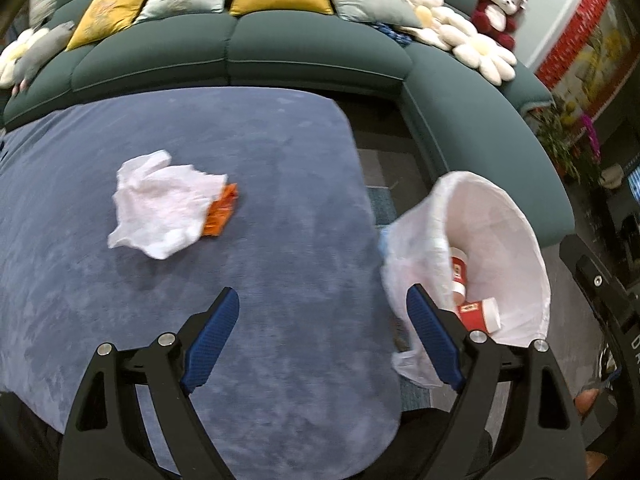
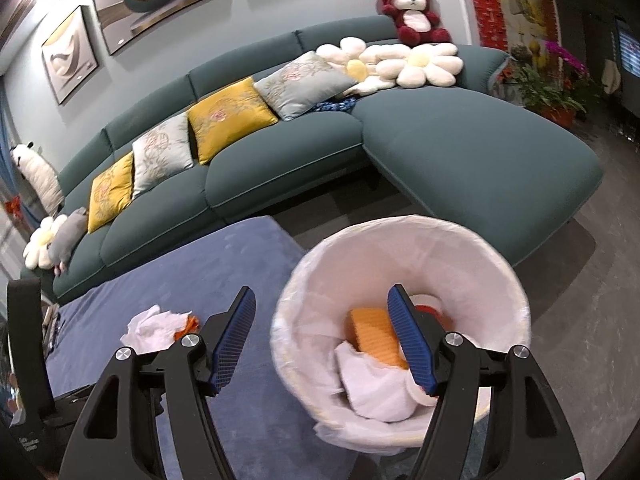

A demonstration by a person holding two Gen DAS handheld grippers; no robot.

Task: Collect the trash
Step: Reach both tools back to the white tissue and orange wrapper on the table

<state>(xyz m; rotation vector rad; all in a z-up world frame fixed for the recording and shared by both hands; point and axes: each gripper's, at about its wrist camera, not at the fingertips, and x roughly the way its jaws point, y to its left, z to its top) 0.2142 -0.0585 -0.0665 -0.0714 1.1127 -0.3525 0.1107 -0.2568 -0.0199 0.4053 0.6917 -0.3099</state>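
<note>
A crumpled white plastic bag (image 1: 158,204) lies on the blue-covered table (image 1: 248,312), with an orange wrapper (image 1: 222,216) under its right edge; both show small in the right wrist view (image 2: 154,326). A white-lined trash bin (image 1: 520,216) stands right of the table and holds red paper cups (image 1: 478,314). In the right wrist view the bin (image 2: 404,240) also holds an orange sponge (image 2: 372,334) and a white wad (image 2: 376,384). My left gripper (image 1: 322,300) is open and empty over the table's right part. My right gripper (image 2: 322,300) is open and empty above the bin's left rim.
A teal sectional sofa (image 2: 460,148) with yellow and grey cushions (image 2: 228,116), flower pillows (image 2: 424,64) and a red plush bear (image 2: 412,12) curves behind the table. Potted plants (image 2: 548,84) stand at far right. Grey floor (image 2: 580,320) surrounds the bin.
</note>
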